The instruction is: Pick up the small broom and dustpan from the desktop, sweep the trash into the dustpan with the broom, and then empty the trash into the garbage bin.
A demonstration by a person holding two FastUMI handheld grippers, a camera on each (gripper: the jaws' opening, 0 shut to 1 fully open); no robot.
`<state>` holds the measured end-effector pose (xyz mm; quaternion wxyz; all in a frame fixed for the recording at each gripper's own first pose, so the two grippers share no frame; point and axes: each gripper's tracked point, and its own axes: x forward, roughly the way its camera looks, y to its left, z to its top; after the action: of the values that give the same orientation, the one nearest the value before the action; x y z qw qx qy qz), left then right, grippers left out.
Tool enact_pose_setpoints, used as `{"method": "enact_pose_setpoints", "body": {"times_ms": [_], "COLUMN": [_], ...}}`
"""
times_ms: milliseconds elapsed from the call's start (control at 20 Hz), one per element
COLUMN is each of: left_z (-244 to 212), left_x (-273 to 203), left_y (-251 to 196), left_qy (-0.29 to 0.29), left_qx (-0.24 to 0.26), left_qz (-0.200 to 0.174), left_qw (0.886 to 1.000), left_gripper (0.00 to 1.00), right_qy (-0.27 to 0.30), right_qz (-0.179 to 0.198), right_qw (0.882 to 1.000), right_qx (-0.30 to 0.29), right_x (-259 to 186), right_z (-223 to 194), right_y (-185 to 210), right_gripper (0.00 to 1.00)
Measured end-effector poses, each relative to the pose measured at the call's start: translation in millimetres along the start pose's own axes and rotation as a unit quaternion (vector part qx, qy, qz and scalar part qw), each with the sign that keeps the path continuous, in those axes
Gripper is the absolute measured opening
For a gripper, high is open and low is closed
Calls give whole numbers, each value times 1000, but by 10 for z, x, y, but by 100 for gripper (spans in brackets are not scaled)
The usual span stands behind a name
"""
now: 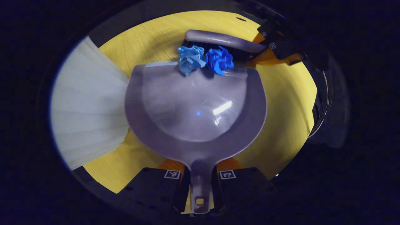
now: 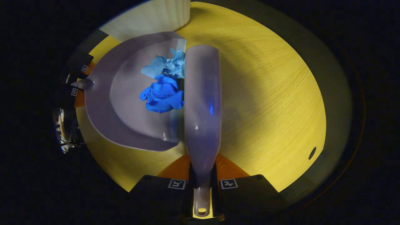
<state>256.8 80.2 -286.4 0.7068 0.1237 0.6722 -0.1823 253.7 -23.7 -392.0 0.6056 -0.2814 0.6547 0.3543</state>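
My left gripper [image 1: 200, 190] is shut on the handle of the grey dustpan [image 1: 195, 115], which lies flat on the yellow desktop [image 1: 290, 103]. A light blue paper ball [image 1: 190, 58] and a dark blue paper ball [image 1: 219, 60] rest at the pan's front lip. Just behind them lies the grey broom [image 1: 225, 40], held by the right gripper [image 1: 275, 43] at the upper right. In the right gripper view, my right gripper [image 2: 202, 190] is shut on the broom's handle [image 2: 202, 109]; the broom presses the dark blue ball [image 2: 162, 93] and the light blue ball [image 2: 170, 67] onto the dustpan [image 2: 125, 106].
A white ribbed garbage bin [image 1: 87, 106] stands right beside the dustpan's left side; it is at the top of the right gripper view [image 2: 153, 15]. The left gripper [image 2: 73, 90] sits at the left edge there. A small dark hole [image 2: 312, 153] marks the desktop.
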Motion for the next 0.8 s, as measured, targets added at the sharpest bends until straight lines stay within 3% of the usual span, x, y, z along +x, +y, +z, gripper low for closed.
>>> {"method": "enact_pose_setpoints", "body": {"times_ms": [100,350,550,650,800], "left_z": [43,33,-15,-86,-38], "left_x": [6,18,16,-73,-264], "left_y": [14,-14,-68,-102,13], "left_qy": [-16,-49,-93,-102,-130], "left_qx": [2,-4,-22,-25,-4], "left_qz": [1,-19,-33,-35,5], "left_qw": [1000,999,995,994,992], "left_gripper": [29,29,29,29,29], "right_qy": [-5,-30,-64,-77,-83], "right_qz": [24,12,-18,-11,-7], "right_qw": [1000,998,992,987,983], "right_qx": [9,61,109,140,163], "right_x": [22,-228,-419,-561,-422], "right_z": [-42,-36,-73,-198,-345], "right_y": [20,-375,-993,-1174,-1199], "right_gripper": [25,25,25,25,25]}}
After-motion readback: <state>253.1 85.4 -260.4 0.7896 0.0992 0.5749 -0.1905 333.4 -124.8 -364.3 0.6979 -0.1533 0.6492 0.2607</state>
